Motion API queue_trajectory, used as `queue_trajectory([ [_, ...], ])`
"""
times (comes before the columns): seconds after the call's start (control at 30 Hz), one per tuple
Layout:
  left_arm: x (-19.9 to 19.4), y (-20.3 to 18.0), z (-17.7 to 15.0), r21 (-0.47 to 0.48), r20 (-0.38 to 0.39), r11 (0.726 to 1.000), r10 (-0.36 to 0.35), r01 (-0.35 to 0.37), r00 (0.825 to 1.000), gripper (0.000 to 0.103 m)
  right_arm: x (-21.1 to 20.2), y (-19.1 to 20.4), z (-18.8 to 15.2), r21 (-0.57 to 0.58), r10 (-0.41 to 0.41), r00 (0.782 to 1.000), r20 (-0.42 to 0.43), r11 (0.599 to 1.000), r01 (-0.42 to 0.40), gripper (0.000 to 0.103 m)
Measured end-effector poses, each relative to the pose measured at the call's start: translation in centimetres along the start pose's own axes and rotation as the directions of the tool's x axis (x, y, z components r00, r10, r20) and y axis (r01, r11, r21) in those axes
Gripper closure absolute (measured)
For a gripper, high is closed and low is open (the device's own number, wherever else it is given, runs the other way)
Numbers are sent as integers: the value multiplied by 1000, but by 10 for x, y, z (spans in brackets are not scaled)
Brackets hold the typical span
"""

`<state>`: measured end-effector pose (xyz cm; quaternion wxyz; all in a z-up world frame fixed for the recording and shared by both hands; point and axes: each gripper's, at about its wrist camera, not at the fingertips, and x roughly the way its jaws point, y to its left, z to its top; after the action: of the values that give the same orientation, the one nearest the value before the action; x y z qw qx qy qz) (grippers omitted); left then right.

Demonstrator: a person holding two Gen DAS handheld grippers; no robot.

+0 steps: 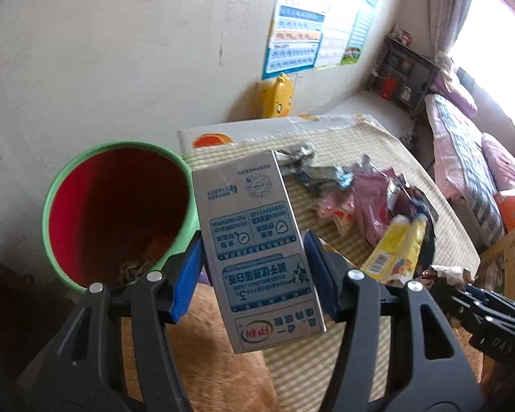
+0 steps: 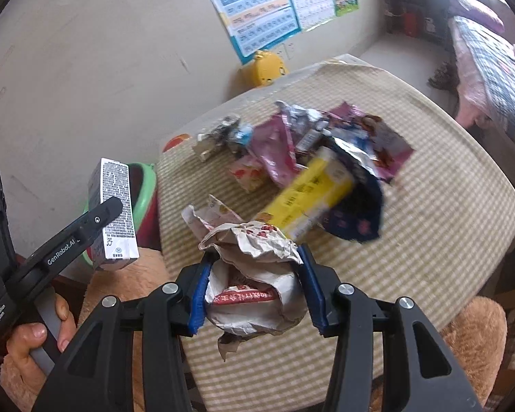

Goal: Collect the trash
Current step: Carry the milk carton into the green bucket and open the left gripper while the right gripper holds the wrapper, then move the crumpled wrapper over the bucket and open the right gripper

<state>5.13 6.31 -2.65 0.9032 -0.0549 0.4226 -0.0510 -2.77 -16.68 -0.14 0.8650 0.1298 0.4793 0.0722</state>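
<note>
My left gripper [image 1: 254,274] is shut on a silver milk carton [image 1: 254,240], held upright just right of a red bucket with a green rim [image 1: 116,209]. The right wrist view shows that same carton [image 2: 115,213] in the left gripper [image 2: 110,220] beside the bucket [image 2: 144,189]. My right gripper [image 2: 254,285] is shut on a crumpled white paper wrapper [image 2: 254,274] with red print, held above the mat. More trash lies on the checked mat [image 2: 429,206]: a yellow box [image 2: 309,195], pink wrappers [image 2: 274,151], foil scraps [image 2: 223,134] and a dark bag [image 2: 360,213].
A person's hand [image 2: 34,336] grips the left tool's handle. A yellow duck-shaped toy [image 1: 276,98] stands by the wall under posters. A bed [image 1: 470,151] with pink bedding and a shelf [image 1: 401,72] are at the right. Brown plush fabric [image 2: 463,336] lies below the mat.
</note>
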Motion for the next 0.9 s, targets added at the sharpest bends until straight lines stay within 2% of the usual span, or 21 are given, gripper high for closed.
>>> queue_trajectory([
  [0.2, -8, 29, 11, -62, 25, 998, 24, -22, 999, 47, -2, 31, 13, -62, 35, 999, 11, 997, -34, 58],
  [0.47, -23, 80, 20, -155, 67, 985, 89, -78, 994, 49, -21, 72, 36, -137, 89, 993, 74, 987, -78, 58],
  [0.57, -18, 101, 20, -190, 41, 978, 100, -90, 994, 62, -13, 85, 40, -158, 98, 994, 57, 984, -88, 58],
  [0.6, -16, 108, 19, -200, 30, 975, 106, -98, 994, 63, -10, 89, 41, -155, 110, 993, 50, 983, -101, 58],
  [0.9, -11, 157, 11, -297, -23, 947, 118, -119, 993, 63, 19, 118, 44, -202, 132, 991, -2, 971, -129, 58],
])
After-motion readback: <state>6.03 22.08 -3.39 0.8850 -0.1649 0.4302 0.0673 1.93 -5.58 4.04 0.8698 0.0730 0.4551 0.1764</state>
